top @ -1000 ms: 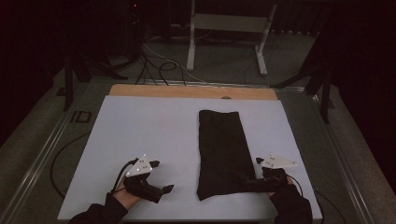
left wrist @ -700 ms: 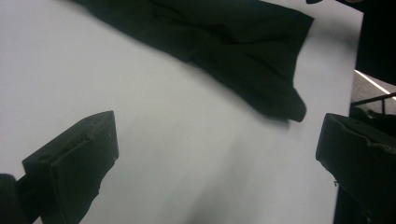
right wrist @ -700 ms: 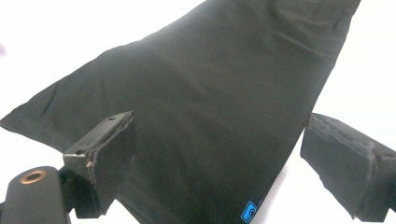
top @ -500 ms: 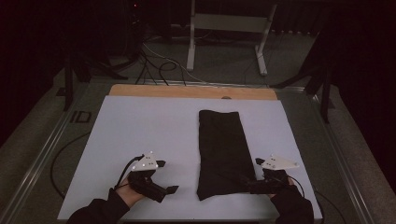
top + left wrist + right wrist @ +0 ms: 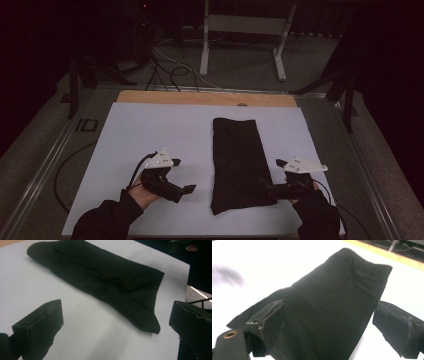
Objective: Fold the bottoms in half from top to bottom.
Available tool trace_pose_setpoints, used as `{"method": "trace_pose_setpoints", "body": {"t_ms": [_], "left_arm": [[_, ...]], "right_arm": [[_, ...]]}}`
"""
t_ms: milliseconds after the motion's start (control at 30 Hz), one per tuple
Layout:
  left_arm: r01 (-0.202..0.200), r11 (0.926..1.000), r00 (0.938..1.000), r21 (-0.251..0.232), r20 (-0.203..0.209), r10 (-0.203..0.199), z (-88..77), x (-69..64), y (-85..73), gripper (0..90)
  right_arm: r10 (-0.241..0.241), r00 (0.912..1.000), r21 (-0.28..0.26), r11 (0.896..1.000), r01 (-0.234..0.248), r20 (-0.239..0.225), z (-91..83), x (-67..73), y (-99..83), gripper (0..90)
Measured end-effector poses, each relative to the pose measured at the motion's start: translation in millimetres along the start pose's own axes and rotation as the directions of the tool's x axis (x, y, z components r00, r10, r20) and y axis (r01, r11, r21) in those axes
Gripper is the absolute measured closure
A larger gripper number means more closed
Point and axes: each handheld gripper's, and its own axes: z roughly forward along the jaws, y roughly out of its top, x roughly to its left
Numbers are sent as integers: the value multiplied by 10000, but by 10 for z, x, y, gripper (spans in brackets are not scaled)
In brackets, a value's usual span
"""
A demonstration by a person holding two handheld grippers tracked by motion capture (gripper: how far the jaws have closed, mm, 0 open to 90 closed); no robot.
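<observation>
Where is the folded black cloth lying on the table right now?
In the high view the folded black cloth lies lengthwise on the white table, right of centre, its near end between the open left gripper and the open right gripper.

Dim rm: white tabletop (image 5: 150, 130) w/ wood strip (image 5: 200, 98) at far edge, grey floor (image 5: 240, 65) behind, white metal stand (image 5: 245, 25), black cables (image 5: 170, 62).

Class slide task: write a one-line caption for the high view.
Two hand-held grippers, left gripper and right gripper, flank the near end of a folded black cloth on a white table.
</observation>
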Motion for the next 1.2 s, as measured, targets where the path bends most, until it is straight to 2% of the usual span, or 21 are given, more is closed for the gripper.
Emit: {"method": "trace_pose_setpoints", "body": {"t_ms": [200,433,867,1200], "left_arm": [[25,10000,10000,-58,-40,-26,44,61,105,1],[251,9997,9997,-84,11,-251,135,121,167,1],[100,9998,9998,174,-189,-97,379,240,330,1],[301,9991,9990,293,-339,-291,634,335,426,1]], "right_arm": [[-81,9997,-198,9998,86,245,31,-84,185,108],[-262,9994,-188,9995,267,225,156,-125,330,109],[-287,9993,38,9996,286,240,441,-246,429,110],[-10,9989,90,10000,6,464,650,-436,466,110]]}}
